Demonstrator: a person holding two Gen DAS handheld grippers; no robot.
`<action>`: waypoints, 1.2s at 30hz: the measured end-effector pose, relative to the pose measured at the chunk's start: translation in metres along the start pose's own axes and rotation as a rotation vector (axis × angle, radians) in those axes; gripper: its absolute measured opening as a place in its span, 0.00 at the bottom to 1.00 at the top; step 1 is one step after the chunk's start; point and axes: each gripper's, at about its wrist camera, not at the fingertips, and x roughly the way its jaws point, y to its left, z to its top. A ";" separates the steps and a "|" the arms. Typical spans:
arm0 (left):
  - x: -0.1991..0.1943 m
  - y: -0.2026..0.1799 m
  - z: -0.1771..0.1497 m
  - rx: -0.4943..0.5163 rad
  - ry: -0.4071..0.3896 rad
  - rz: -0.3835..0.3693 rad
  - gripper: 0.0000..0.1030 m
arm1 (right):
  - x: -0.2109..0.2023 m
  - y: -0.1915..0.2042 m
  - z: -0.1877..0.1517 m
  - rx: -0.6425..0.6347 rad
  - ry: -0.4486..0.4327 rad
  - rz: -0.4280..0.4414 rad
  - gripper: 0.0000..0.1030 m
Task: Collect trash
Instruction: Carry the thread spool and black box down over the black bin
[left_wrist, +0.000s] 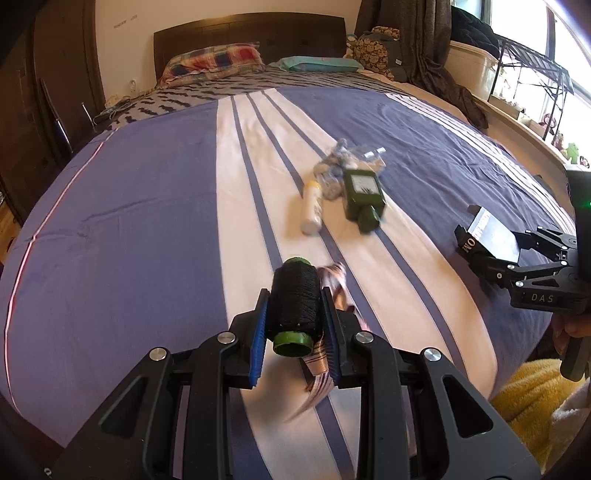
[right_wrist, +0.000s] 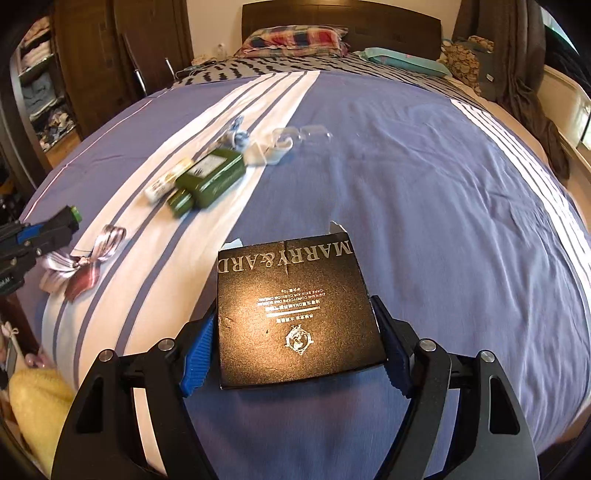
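Left gripper (left_wrist: 295, 325): clamped by its blue ribbed pads (left_wrist: 258, 339) on a spool of black thread with a green plastic core (left_wrist: 294, 306), spool lying lengthwise between the fingers, green end toward the camera. Caught against the right-hand pad and trailing below the spool: a shiny pink-and-maroon striped ribbon bow (left_wrist: 325, 362); in the right wrist view the same bow draped down onto the bedspread beside that gripper.

Right gripper (right_wrist: 295, 339): closed on a flat square black cardboard box with gold lettering (right_wrist: 295, 314), blue pads pressed to its two side edges, jaws wide because of the box's width, printed face up and tilted toward the lens. Box held above the blue part of the cover, not resting on it.

Left lying on the purple-blue bedspread with broad white stripes (left_wrist: 129, 221), on the white band near the middle of the bed: a dark green rectangular bottle with a square cap (left_wrist: 364, 199), a small white cylindrical tube (left_wrist: 312, 212) just beside it, and behind both a crumpled clear plastic wrapper with blue print (left_wrist: 332, 170). Blurred, all three. Well apart from both grippers.

At the head of the bed: a plaid pillow (left_wrist: 214, 59) and a teal pillow (left_wrist: 317, 63) against a dark wooden headboard (left_wrist: 251, 31). Yellow fuzzy fabric (left_wrist: 535, 391) at the near corner of the bed.
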 end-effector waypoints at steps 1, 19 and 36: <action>-0.001 -0.002 -0.004 -0.003 0.005 -0.006 0.24 | -0.005 0.001 -0.005 0.000 -0.001 -0.001 0.74; -0.021 -0.016 -0.070 -0.034 0.055 -0.008 0.24 | -0.061 0.025 -0.050 0.001 -0.047 0.039 0.74; -0.048 -0.043 -0.110 -0.040 0.023 -0.094 0.24 | -0.087 0.043 -0.099 0.035 -0.069 0.108 0.74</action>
